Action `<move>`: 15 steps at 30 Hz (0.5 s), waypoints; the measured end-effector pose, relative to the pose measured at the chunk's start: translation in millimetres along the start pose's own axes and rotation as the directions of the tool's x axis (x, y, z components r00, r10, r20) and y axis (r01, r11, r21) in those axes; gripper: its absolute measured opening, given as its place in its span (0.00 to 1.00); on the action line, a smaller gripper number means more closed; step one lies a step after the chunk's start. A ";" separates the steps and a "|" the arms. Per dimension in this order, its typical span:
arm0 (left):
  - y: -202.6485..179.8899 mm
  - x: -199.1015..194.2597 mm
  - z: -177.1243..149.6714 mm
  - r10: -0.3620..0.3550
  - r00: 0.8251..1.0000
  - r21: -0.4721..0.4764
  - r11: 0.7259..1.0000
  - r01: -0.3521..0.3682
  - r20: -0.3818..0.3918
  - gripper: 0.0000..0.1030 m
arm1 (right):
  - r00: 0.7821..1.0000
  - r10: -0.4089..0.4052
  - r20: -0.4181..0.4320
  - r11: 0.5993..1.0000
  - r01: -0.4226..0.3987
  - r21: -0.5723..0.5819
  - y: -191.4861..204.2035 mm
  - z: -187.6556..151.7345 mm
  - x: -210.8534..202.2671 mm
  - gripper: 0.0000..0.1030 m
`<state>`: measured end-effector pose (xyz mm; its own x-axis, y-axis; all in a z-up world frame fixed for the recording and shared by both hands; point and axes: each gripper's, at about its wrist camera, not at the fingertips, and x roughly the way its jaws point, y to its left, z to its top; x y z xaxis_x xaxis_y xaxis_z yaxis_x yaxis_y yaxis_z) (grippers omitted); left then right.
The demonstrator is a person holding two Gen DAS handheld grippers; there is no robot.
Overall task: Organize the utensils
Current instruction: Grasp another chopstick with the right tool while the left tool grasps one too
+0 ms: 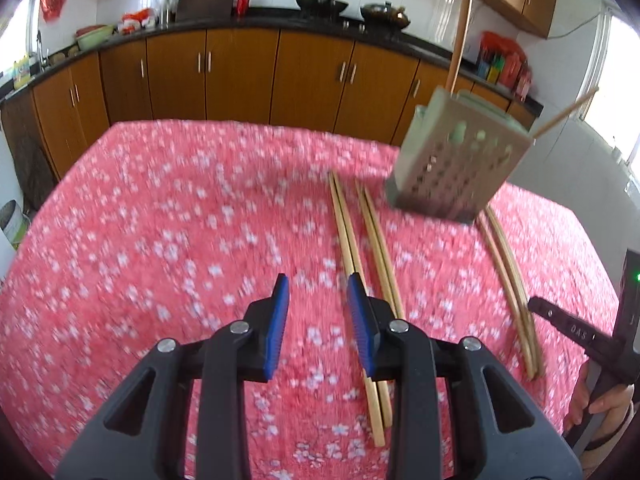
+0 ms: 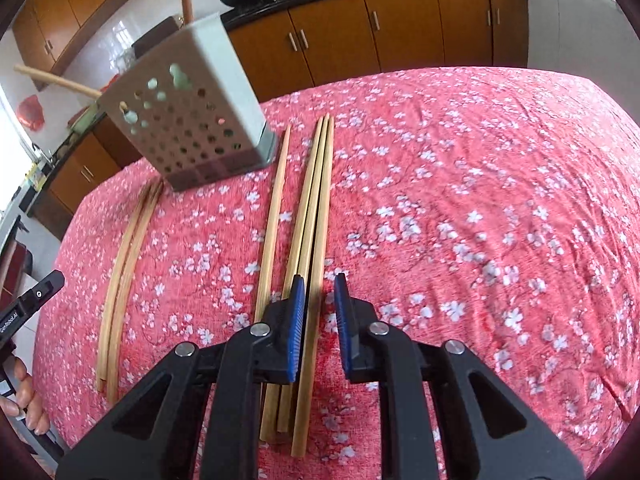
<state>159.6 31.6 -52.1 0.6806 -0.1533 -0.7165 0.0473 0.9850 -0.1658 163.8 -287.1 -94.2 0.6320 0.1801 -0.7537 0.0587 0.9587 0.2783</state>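
On the tabletop [image 1: 160, 220] under a red flowered cloth, left to right: left gripper [image 1: 318, 324], jaws parted and empty, poised just left of two chopstick pairs [image 1: 362, 248]; a perforated grey holder [image 1: 452, 164] standing beyond them, two sticks already inside; a curved third pair [image 1: 508, 276] to its right. The right gripper [image 2: 320, 316], jaws narrowly apart with nothing pinched, hangs over the near ends of the middle chopsticks [image 2: 312, 208]. Judged light, stiff, smooth and prone to roll: take a pair near mid-length, squeezing across both sticks.
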 end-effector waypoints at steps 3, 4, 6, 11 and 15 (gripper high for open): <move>-0.8 8.6 -6.0 -0.015 1.000 -0.003 1.000 0.015 -0.024 0.30 | 0.999 -0.045 -0.004 0.998 0.045 -0.032 4.3 -0.5 3.3 0.08; -2.9 10.3 -6.5 -0.019 0.999 -0.002 1.000 0.019 -0.031 0.30 | 0.999 -0.054 0.000 0.998 0.054 -0.033 3.5 -0.1 3.9 0.08; -5.7 13.4 -9.8 -0.037 0.998 0.001 0.999 0.037 -0.044 0.30 | 0.995 -0.097 0.013 0.995 0.097 -0.034 0.1 2.3 6.0 0.08; -15.4 17.7 -14.6 -0.075 0.995 0.023 0.997 0.076 -0.067 0.24 | 0.987 -0.156 0.029 0.987 0.155 0.031 -20.4 7.2 3.2 0.08; -24.8 25.9 -19.0 -0.067 0.993 0.051 0.996 0.072 -0.096 0.16 | 0.987 -0.159 0.035 0.987 0.159 0.020 -22.8 4.9 0.6 0.08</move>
<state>162.1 1.7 -79.4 0.6028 -0.2261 -0.7652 0.1333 0.9741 -0.1828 166.6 -309.9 -98.1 0.6411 0.0174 -0.7673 0.1734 0.9706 0.1669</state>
